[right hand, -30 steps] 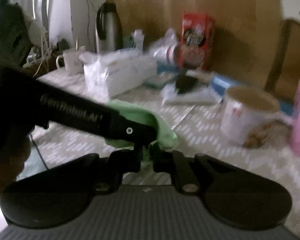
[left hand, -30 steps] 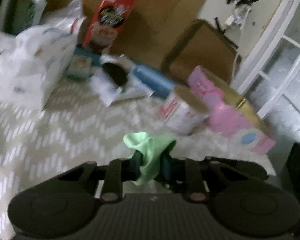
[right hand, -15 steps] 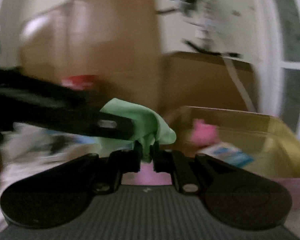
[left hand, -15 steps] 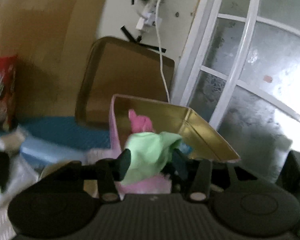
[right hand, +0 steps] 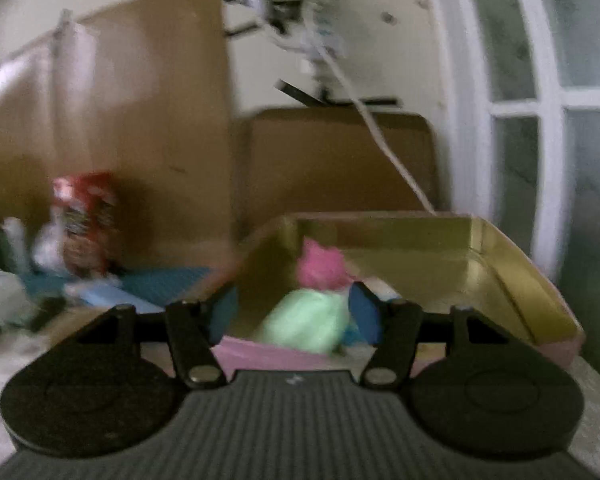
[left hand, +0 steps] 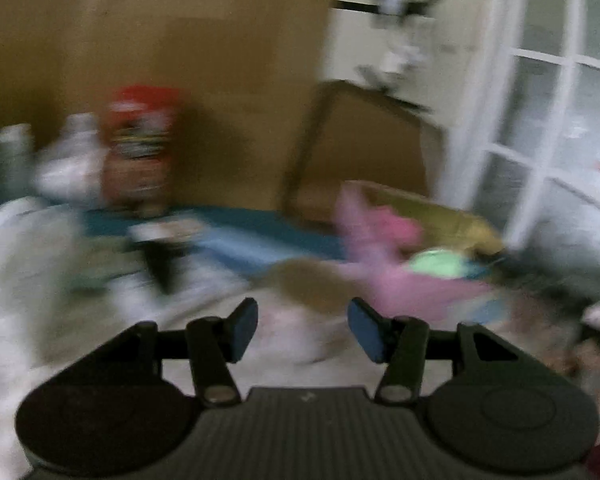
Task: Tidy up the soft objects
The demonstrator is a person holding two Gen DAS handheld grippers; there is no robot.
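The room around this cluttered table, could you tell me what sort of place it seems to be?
Probably a lived-in home, not a lab. A red snack box stands among clutter on the table, a white-framed glass door sits to the right, and a pink tin box holds a green cloth.

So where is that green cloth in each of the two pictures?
Left wrist view: the green cloth is a blurred patch at right of centre, in the pink box, well beyond the open left tool.
Right wrist view: the green cloth lies low in the centre, inside the pink box, between the open right tool's fingers.
Shared landmark: the red carton at left.
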